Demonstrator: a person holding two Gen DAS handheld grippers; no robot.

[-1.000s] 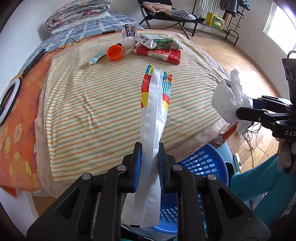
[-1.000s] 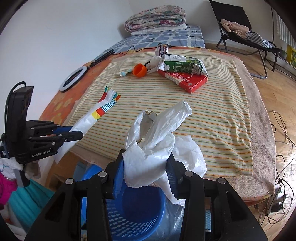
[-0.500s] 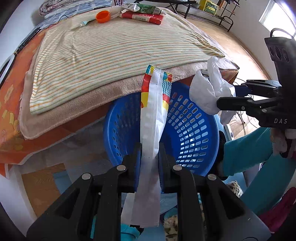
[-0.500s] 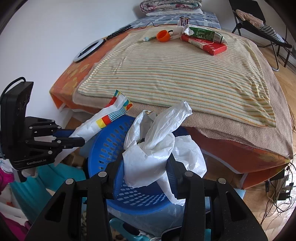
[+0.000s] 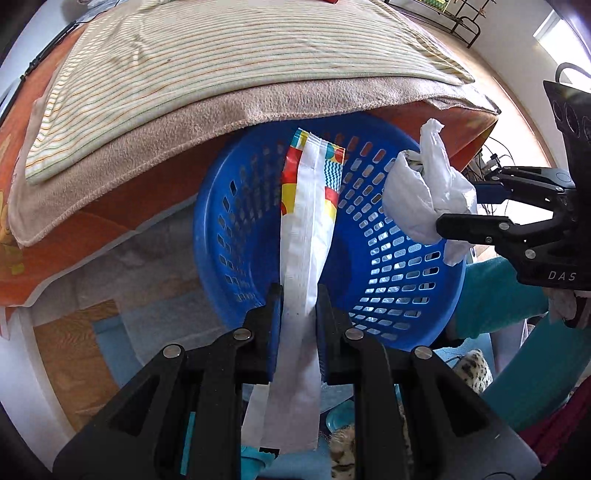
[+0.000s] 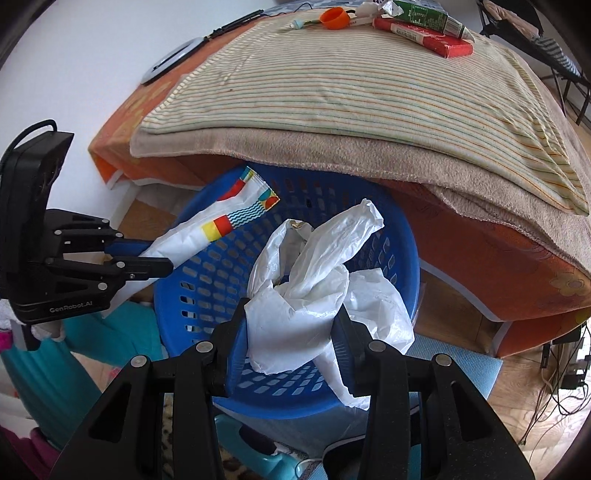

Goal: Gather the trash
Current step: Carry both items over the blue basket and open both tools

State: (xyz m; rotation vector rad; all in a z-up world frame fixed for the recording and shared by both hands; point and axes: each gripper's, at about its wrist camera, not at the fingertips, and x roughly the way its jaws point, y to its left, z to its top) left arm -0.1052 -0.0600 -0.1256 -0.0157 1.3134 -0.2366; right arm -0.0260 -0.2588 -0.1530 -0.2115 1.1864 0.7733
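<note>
My left gripper is shut on a long white wrapper with a red, yellow and teal printed end; the wrapper hangs over a blue perforated basket. My right gripper is shut on a crumpled white plastic bag, held above the same basket. In the right wrist view the left gripper comes in from the left with the wrapper. In the left wrist view the right gripper enters from the right with the bag.
The basket stands on the floor against a bed with a striped cover and a beige blanket edge. At the bed's far side lie a red box, a green carton and an orange cup. Teal-clad legs are beside the basket.
Both grippers have sunk from over the bed to above the blue basket and now point more steeply down. Wrapper and bag stay gripped.
</note>
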